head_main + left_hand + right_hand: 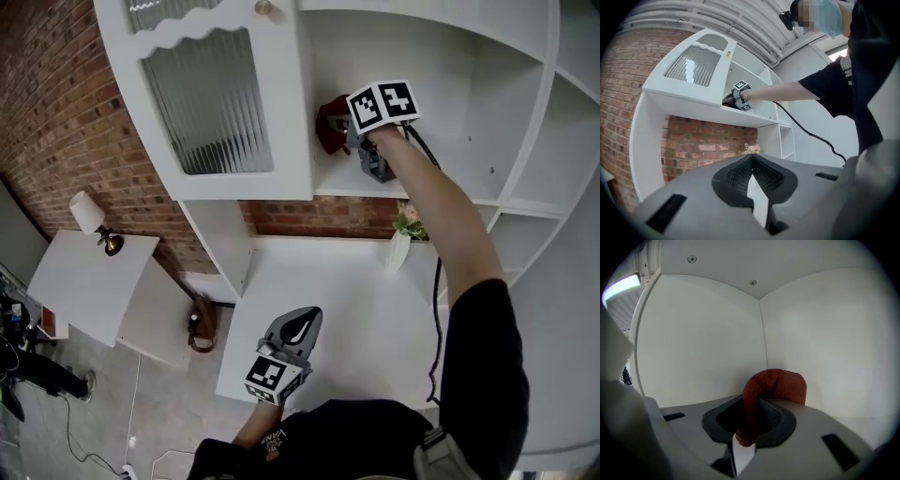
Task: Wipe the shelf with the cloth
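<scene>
My right gripper (349, 141) reaches into the upper white shelf (441, 192) compartment, shut on a red cloth (331, 123). In the right gripper view the red cloth (774, 386) loops out of the jaws toward the inner corner of the compartment. Low over the white desk (356, 309), my left gripper (302, 323) is shut with nothing in it. From the left gripper view, my right gripper (733, 99) and its arm show up at the shelf, beside the cabinet door.
An open cabinet door (211, 94) with ribbed glass stands left of the compartment. A small vase of flowers (401, 239) sits on the desk at the back. A cable (437, 309) hangs from the right arm. A side table with a lamp (94, 220) stands at left.
</scene>
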Action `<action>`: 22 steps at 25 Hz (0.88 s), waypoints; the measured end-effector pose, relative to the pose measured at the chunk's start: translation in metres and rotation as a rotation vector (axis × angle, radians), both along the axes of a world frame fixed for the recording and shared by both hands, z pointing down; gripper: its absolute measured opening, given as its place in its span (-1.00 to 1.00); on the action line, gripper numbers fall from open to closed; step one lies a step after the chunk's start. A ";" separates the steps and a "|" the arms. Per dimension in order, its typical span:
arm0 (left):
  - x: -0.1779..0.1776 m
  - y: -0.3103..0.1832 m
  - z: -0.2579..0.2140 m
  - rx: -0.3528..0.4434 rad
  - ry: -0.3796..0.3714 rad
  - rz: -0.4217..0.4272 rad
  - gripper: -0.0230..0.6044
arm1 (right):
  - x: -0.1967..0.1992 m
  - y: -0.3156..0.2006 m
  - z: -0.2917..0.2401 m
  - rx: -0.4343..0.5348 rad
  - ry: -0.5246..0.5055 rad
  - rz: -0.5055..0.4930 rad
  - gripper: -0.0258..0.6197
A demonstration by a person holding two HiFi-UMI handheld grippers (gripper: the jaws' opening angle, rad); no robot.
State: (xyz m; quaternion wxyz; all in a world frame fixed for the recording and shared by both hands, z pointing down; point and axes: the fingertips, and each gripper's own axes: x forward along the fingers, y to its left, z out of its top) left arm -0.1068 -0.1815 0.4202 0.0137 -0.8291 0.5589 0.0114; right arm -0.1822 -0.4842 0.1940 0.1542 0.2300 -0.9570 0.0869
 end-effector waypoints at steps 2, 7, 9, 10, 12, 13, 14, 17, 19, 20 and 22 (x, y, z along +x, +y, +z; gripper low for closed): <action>-0.003 -0.001 0.001 0.003 0.002 -0.011 -0.91 | -0.005 -0.009 0.003 -0.011 0.022 0.017 -0.74; -0.007 -0.005 0.001 0.009 0.010 -0.030 -0.91 | -0.013 -0.022 0.016 -0.008 0.101 0.030 -0.74; -0.007 -0.006 0.001 0.009 0.011 -0.028 -0.91 | -0.014 -0.025 0.021 -0.003 0.120 0.037 -0.74; -0.007 -0.007 0.002 0.008 0.011 -0.026 -0.91 | -0.014 -0.026 0.024 0.001 0.131 0.041 -0.74; -0.005 -0.009 0.003 0.004 0.010 -0.018 -0.91 | -0.014 -0.030 0.029 0.012 0.161 0.049 -0.74; -0.004 -0.010 0.002 0.004 0.009 -0.014 -0.91 | -0.013 -0.032 0.031 0.018 0.177 0.052 -0.74; -0.003 -0.011 0.001 0.005 0.008 -0.009 -0.91 | -0.013 -0.034 0.034 0.025 0.195 0.055 -0.74; 0.002 -0.016 -0.002 0.012 0.001 0.009 -0.91 | -0.007 -0.041 0.040 0.039 0.241 0.063 -0.74; 0.007 -0.020 -0.003 0.017 -0.004 0.025 -0.91 | 0.001 -0.045 0.042 0.041 0.257 0.070 -0.74; 0.009 -0.022 -0.004 0.019 -0.005 0.033 -0.91 | 0.006 -0.047 0.043 0.042 0.264 0.076 -0.74; 0.014 -0.024 -0.004 0.023 -0.006 0.048 -0.91 | 0.018 -0.051 0.044 0.046 0.282 0.092 -0.74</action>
